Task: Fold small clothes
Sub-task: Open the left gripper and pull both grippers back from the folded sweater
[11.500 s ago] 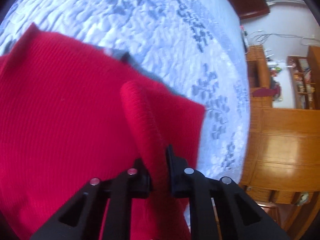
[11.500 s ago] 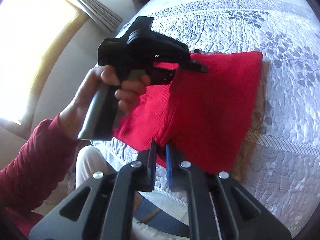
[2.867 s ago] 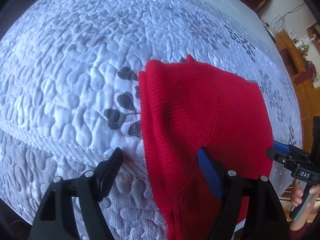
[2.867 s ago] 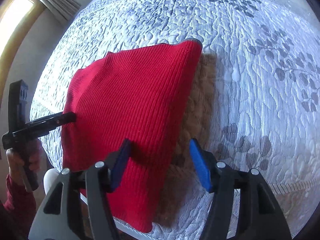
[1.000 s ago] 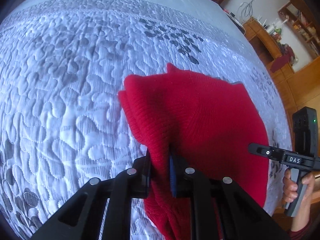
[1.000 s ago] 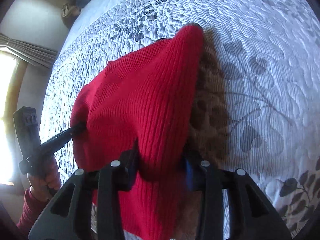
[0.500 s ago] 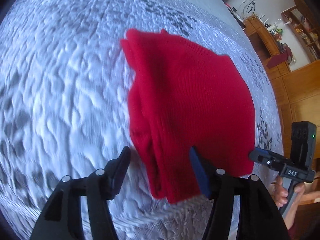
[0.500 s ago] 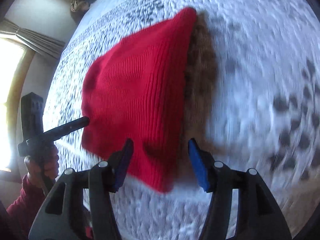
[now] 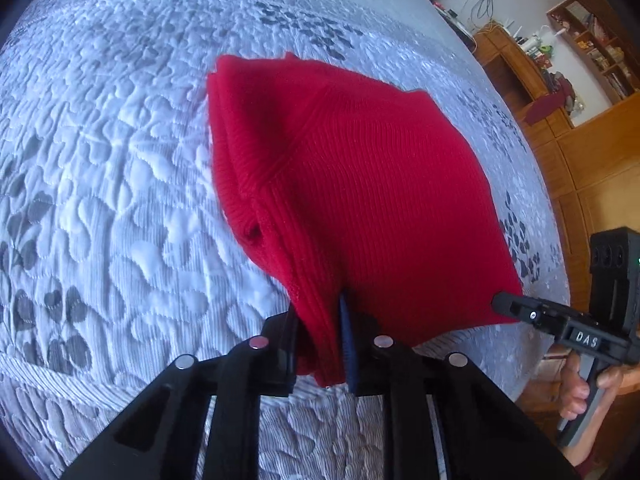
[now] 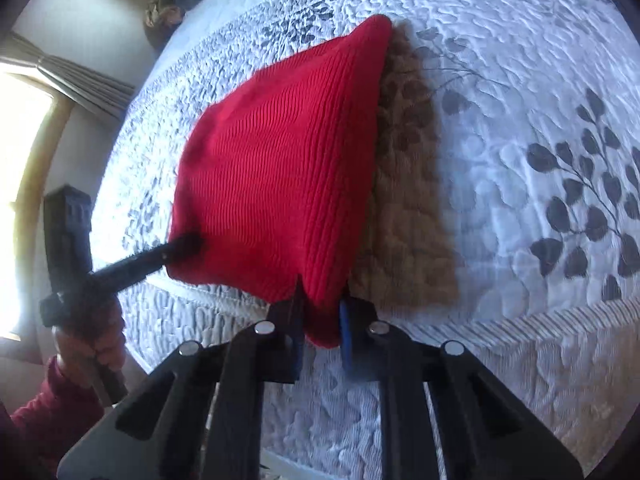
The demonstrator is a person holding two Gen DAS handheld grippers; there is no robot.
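Observation:
A folded red knit garment point(image 9: 352, 184) lies on the quilted white and grey bedspread point(image 9: 100, 184). My left gripper point(image 9: 320, 312) is shut on the garment's near left corner, the layered edge pinched between its jaws. My right gripper point(image 10: 322, 304) is shut on the near right corner of the same garment point(image 10: 280, 160). The garment's near edge is lifted a little between the two grippers and its far edge rests on the bed. Each gripper shows in the other's view: the right one point(image 9: 508, 304) and the left one point(image 10: 188, 244), both at the garment's near corners.
The garment casts a brown shadow point(image 10: 408, 208) on the bedspread to its right. A wooden cabinet and shelves point(image 9: 580, 92) stand beyond the bed's right side. A bright window with curtains point(image 10: 36, 92) is at the left. A bundle of clothes point(image 10: 168, 12) lies at the bed's far end.
Half a second ago both grippers were open around the garment's near corners. Now both have shut on those corners and the near edge is raised slightly.

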